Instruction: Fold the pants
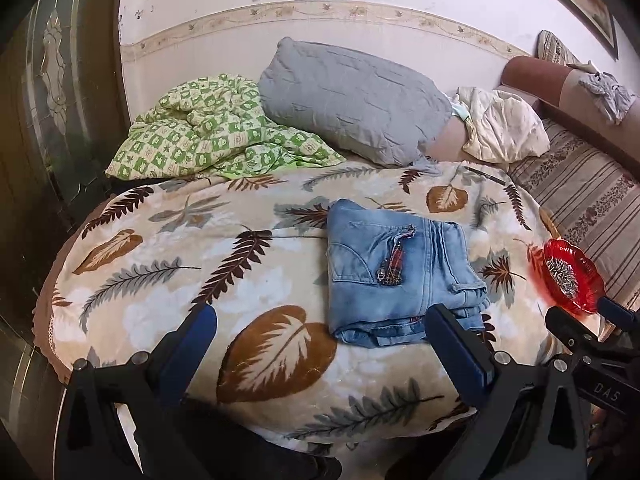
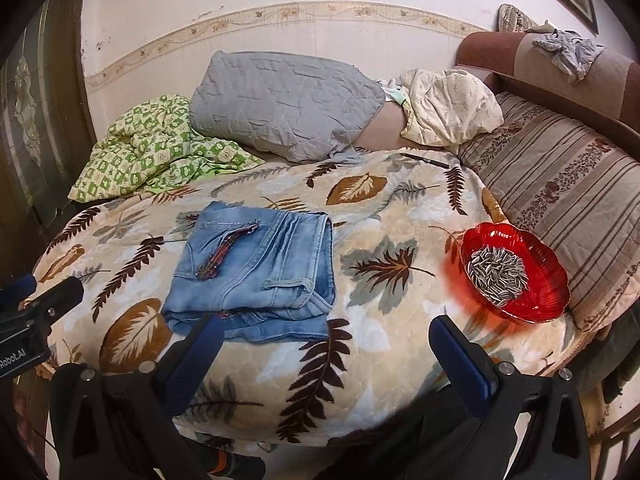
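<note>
In the left wrist view the left gripper (image 1: 320, 332) hovers with fingers wide and empty over the near edge of the folded pants (image 1: 400, 268) on the bed (image 1: 180, 248), while the right wrist view shows the right gripper (image 2: 326, 340), fingers likewise wide and empty, with the pants (image 2: 260, 272) at near left and a red bowl (image 2: 516, 272) at right.

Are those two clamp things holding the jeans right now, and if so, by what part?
Neither holds anything. The left gripper and right gripper are both open above the blanket, and the folded jeans lie free.
</note>
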The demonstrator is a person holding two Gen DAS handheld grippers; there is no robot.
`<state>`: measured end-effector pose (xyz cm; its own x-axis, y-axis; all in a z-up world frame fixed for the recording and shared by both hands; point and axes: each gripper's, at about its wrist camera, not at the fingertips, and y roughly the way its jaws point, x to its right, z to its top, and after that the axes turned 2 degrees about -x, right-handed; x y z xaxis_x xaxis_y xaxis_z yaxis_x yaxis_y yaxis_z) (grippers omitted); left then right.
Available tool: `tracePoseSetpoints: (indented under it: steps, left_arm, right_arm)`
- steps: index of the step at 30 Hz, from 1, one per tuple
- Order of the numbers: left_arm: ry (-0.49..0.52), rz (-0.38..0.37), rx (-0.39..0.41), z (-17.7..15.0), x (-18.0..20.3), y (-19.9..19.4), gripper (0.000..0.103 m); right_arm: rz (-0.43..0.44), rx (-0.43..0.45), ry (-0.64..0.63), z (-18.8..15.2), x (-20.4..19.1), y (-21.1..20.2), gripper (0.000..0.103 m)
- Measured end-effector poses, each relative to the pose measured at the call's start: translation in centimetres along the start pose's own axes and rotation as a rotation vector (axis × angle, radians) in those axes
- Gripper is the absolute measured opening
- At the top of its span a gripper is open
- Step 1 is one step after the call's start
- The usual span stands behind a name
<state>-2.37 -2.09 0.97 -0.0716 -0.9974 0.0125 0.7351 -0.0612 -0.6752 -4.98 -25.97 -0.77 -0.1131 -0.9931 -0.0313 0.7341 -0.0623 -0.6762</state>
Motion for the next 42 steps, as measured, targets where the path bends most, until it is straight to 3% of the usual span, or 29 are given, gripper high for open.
tracePoseSetpoints:
  steps: [42]
  left_arm:
    - [0.011,0.001,-0.014,-0.48,0.20,-0.01,0.103]
  right_arm:
    - [0.008,-0.017,-0.013,-0.27,-0.32,0.42,0.103]
